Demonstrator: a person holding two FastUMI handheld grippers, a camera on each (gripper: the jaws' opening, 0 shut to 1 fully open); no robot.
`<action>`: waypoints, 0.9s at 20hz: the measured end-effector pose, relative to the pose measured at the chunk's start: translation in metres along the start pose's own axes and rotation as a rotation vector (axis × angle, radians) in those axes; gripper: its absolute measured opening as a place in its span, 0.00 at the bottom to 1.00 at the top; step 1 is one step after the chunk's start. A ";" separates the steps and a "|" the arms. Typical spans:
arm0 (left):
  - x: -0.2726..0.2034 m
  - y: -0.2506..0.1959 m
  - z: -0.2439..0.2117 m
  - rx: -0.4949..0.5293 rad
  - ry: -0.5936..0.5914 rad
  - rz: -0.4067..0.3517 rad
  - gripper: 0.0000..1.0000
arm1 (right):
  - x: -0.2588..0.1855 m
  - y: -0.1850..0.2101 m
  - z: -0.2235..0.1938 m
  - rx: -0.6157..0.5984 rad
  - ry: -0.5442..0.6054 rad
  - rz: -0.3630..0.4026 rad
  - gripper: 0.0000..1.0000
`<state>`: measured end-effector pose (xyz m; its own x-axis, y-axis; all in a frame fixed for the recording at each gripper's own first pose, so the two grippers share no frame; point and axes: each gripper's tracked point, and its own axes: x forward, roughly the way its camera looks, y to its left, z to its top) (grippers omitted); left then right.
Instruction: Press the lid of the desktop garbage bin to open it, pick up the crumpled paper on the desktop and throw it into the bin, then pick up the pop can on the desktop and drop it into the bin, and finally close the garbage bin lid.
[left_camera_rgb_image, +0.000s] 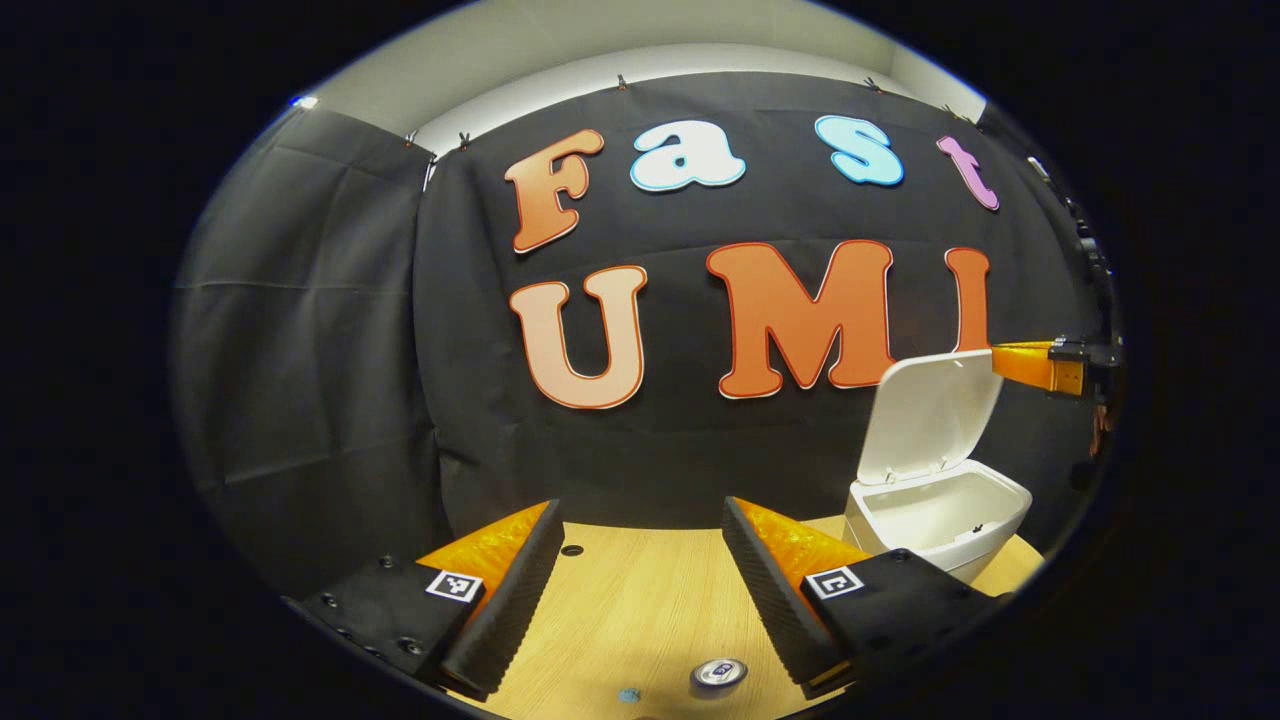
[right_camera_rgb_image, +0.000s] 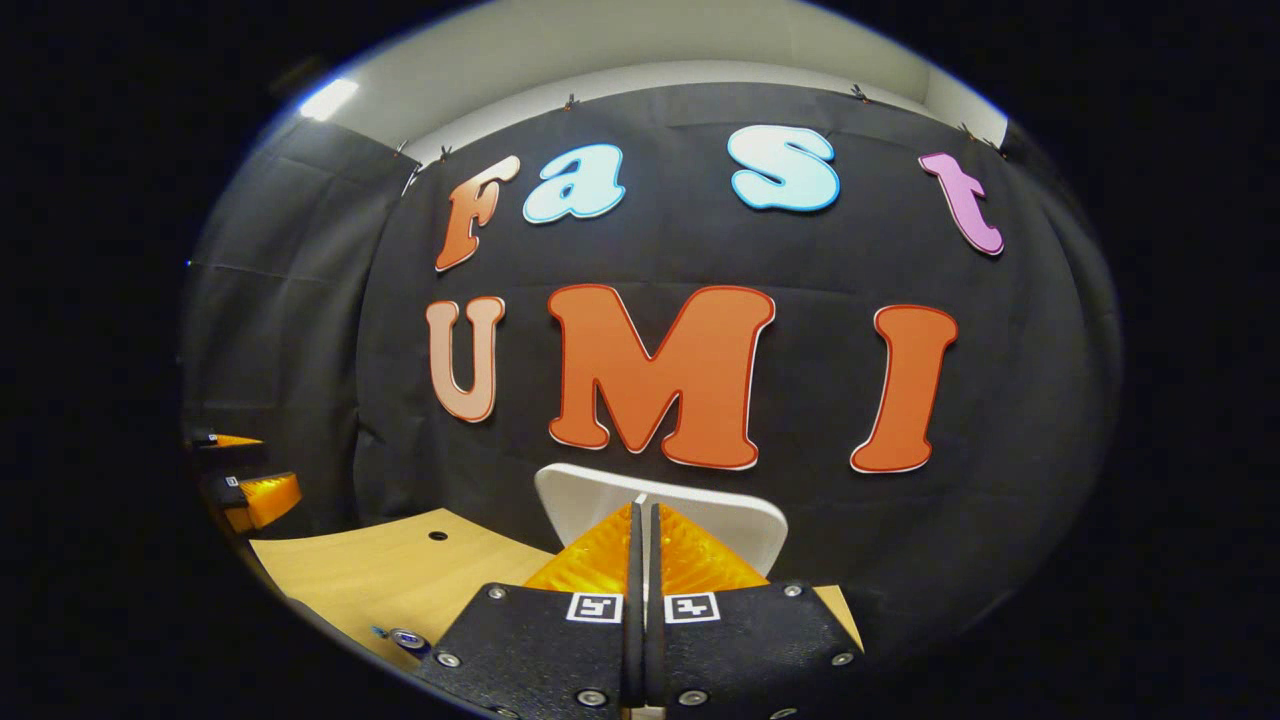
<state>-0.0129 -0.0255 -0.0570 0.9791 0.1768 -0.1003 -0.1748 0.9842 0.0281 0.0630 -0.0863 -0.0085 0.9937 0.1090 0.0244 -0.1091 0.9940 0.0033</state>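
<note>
Standing at the right of the left gripper view, the bin (left_camera_rgb_image: 940, 520) rests on the far right part of the bench (left_camera_rgb_image: 620, 610), its lid (left_camera_rgb_image: 930, 415) swung up and tilted back, so the pale inside of the bin lies open to the camera. No paper can be made out inside it from this angle. In the right gripper view the raised lid (right_camera_rgb_image: 740, 525) shows as a pale curved panel at lower centre, just behind the right gripper's fingertips.

The can (left_camera_rgb_image: 718, 673) sits on the bench at the bottom of the left gripper view, seen from above, between the left gripper's two fingers but nearer the camera than their tips. A small blue speck (left_camera_rgb_image: 629, 694) lies just left of it. In the right gripper view the can (right_camera_rgb_image: 408, 638) appears at the lower left, near the bench edge (right_camera_rgb_image: 330, 610).

The left gripper (left_camera_rgb_image: 640, 515) is spread wide at the bottom of its view, holding nothing, with bare bench between its fingers. The right gripper (right_camera_rgb_image: 642, 515) has its fingers closed together, with a thin dark slit between them and nothing held. Its tips reach in from the right edge of the left gripper view (left_camera_rgb_image: 1030, 365), level with the lid's upper corner; whether they touch it I cannot tell.

A small dark hole (left_camera_rgb_image: 572, 550) marks the bench near the left finger.
</note>
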 end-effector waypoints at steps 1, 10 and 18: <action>0.002 0.002 -0.003 -0.001 0.000 -0.004 1.00 | 0.000 0.005 -0.001 0.002 0.002 0.007 0.03; 0.037 0.051 -0.056 -0.044 0.157 -0.063 1.00 | -0.003 0.084 -0.023 0.130 0.049 0.036 0.64; 0.044 0.058 -0.154 -0.101 0.453 -0.241 0.99 | -0.001 0.153 -0.076 0.207 0.216 0.054 0.98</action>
<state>0.0037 0.0406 -0.2126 0.8539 -0.0905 -0.5126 0.0192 0.9896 -0.1427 0.0473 0.0657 -0.0843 0.9661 0.1825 -0.1828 -0.1426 0.9668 0.2118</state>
